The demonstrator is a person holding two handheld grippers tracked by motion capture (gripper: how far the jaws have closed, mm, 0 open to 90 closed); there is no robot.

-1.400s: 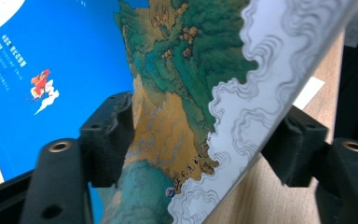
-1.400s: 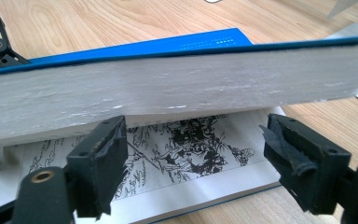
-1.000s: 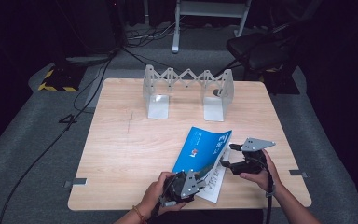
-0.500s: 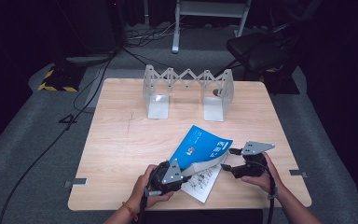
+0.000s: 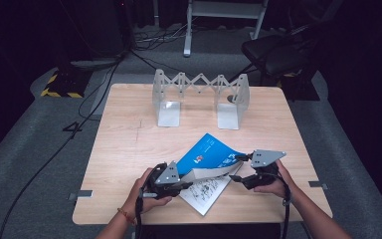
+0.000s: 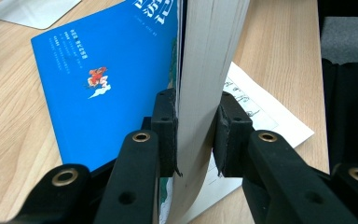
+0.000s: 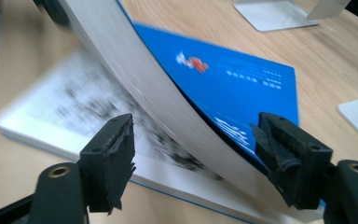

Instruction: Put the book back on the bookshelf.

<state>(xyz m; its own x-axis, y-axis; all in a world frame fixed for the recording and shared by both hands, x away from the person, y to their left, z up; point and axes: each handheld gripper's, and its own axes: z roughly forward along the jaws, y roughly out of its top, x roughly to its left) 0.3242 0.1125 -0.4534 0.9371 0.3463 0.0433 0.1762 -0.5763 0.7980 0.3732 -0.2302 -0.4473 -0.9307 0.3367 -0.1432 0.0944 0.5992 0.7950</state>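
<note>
Both grippers meet at the blue book, lower middle: left gripper fingers clamp its lifted pages; right gripper fingers stand apart around them.

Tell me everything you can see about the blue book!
The blue book is a thick paperback lying open near the front of the wooden table. Its glossy blue cover, with white writing and a tiny red picture, is lifted together with a bent stack of pages. The left claw pinches that stack's edge; the right claw stands open around it. Below lies a white page with black printing.
</note>
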